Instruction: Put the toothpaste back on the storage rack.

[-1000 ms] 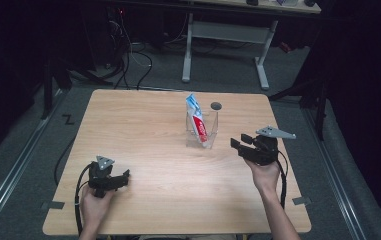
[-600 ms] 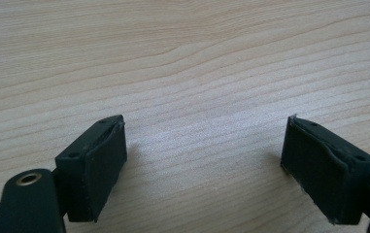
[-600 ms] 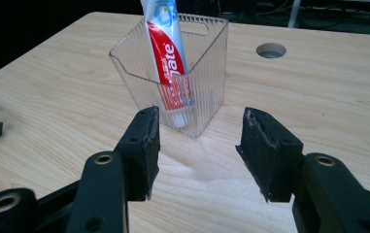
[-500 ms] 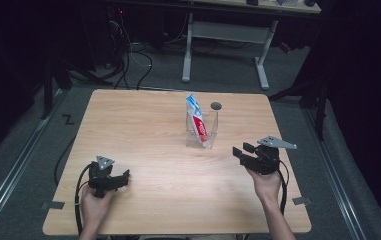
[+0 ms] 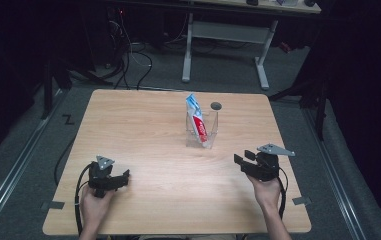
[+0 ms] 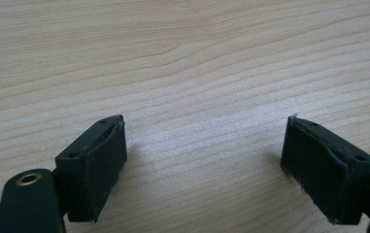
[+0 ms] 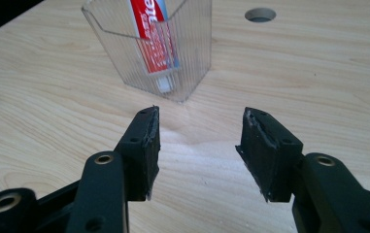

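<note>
A clear ribbed plastic cup (image 5: 201,131) (image 7: 159,46) stands near the table's middle back, with a red, white and blue toothpaste tube (image 5: 197,120) (image 7: 152,36) upright inside it, cap down. My right gripper (image 5: 243,161) (image 7: 199,145) hovers low at the right front, jaws open and empty, pointing toward the cup from a short way off. My left gripper (image 5: 123,177) (image 6: 204,167) rests at the left front, jaws wide open over bare wood with nothing between them.
The wooden table (image 5: 143,130) has a round cable hole (image 5: 216,105) (image 7: 260,14) just behind the cup. A desk frame (image 5: 228,45) and cables stand on the dark floor beyond the far edge.
My right gripper has drawn back toward the front edge and sunk closer to the tabletop. The left gripper and the cup have stayed put.
</note>
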A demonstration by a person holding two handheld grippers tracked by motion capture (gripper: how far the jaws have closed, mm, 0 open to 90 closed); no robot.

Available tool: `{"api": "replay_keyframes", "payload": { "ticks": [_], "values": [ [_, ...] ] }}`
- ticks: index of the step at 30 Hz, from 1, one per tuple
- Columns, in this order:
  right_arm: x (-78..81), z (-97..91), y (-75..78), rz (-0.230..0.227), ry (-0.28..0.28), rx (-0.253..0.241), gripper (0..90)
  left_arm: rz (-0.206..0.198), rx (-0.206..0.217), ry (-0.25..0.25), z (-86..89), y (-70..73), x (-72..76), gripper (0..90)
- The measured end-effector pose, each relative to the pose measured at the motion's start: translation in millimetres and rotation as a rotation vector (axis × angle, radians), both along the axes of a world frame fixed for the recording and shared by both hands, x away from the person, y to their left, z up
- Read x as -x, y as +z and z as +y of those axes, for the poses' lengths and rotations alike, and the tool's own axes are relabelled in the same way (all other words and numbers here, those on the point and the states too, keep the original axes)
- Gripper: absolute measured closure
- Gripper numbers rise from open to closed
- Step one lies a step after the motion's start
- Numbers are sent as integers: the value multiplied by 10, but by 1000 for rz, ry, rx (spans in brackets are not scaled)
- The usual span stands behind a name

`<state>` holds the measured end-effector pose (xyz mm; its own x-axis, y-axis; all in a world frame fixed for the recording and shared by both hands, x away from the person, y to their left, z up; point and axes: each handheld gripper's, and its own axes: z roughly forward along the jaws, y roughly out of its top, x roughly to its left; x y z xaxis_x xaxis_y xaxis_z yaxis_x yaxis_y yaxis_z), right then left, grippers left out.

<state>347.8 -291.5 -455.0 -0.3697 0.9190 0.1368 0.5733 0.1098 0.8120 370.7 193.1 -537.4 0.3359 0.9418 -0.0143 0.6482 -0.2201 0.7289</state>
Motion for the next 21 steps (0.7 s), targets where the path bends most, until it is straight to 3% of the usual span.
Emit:
{"api": "replay_keyframes", "payload": {
  "ticks": [21],
  "values": [
    [11, -89, -374, 75, -65, 80, 480, 0, 0, 0, 0, 0, 0, 169]
  ]
}}
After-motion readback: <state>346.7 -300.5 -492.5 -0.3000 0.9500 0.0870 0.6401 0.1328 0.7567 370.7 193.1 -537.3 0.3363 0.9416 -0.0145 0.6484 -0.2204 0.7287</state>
